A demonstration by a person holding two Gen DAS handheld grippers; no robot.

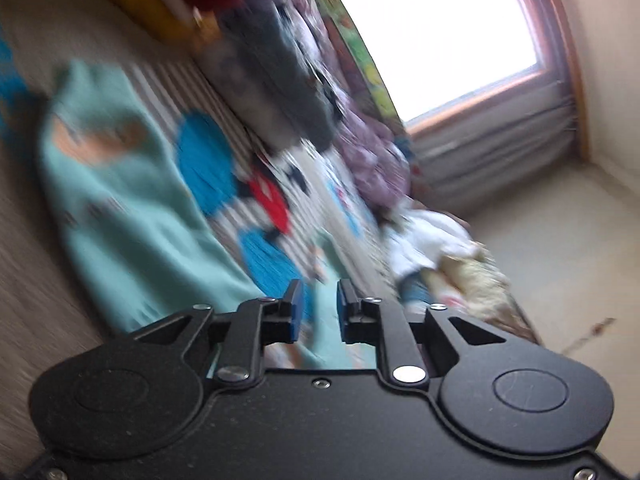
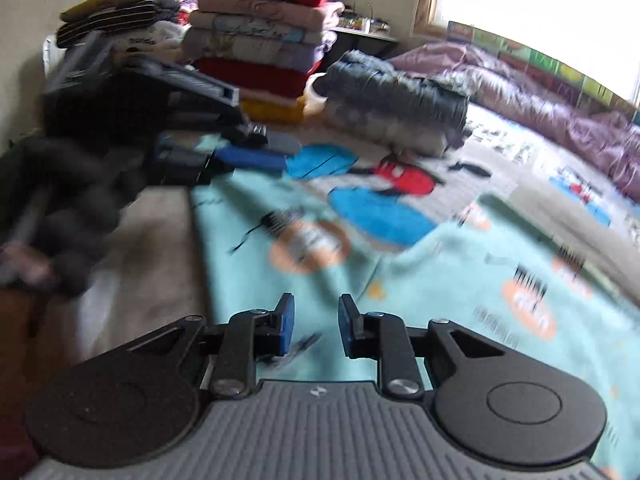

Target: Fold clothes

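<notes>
On the bed [image 2: 520, 168], teal printed garment [image 2: 304, 280] lies spread, mid-fold. Left tongs [image 1: 317, 312] and right tongs [image 2: 316, 330] both narrowly parted, gripping nothing. Next: pinch an edge.

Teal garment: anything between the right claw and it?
Nothing visible. The right claw hangs directly over the teal garment spread on the bed, with a gap between its pads and only cloth showing below. The left claw sits at the garment's far left edge, off to the side. The folded stack stands behind.
</notes>
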